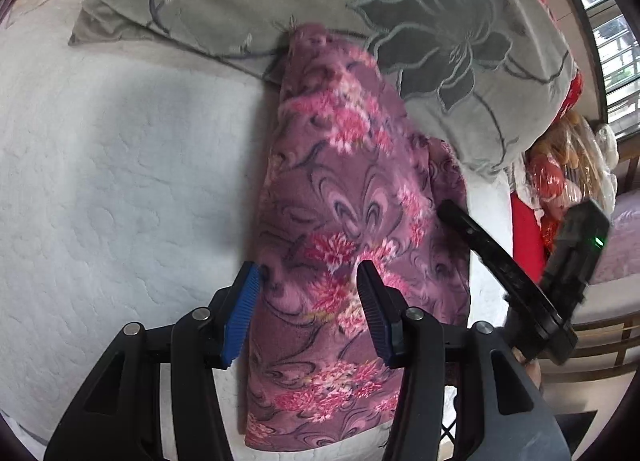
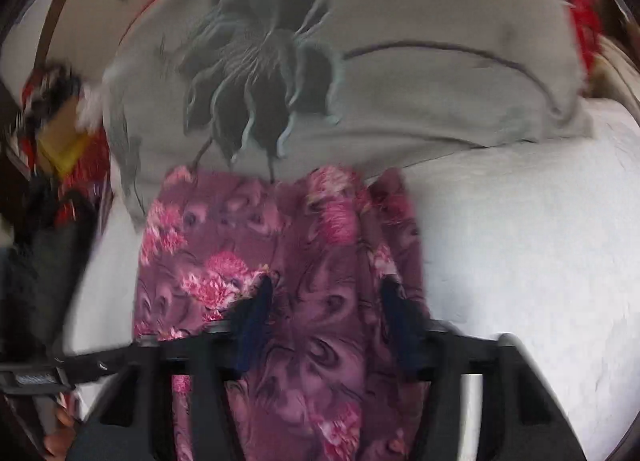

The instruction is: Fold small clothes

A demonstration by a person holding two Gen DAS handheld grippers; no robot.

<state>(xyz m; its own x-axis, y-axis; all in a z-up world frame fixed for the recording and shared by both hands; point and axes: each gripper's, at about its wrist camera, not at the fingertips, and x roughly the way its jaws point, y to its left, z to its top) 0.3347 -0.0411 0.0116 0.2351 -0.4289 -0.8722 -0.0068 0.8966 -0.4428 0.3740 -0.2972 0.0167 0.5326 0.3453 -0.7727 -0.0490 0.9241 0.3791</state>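
Observation:
A purple fleece garment (image 1: 340, 213) with pink flowers lies lengthwise on the white quilted bed (image 1: 120, 181), its far end against a grey floral pillow (image 1: 400, 21). My left gripper (image 1: 310, 275) is open above the garment's near part, blue pads apart, holding nothing. The right gripper's body (image 1: 520, 285) shows at the garment's right edge. In the blurred right wrist view, the right gripper (image 2: 326, 293) is open over the same garment (image 2: 280, 241), fingers apart on either side of a fold.
The grey pillow (image 2: 360, 61) fills the far side. Red fabric and a plastic-wrapped doll (image 1: 560, 181) sit past the bed's right edge, by a window (image 1: 612, 41). White bed surface (image 2: 520, 241) lies to the garment's sides.

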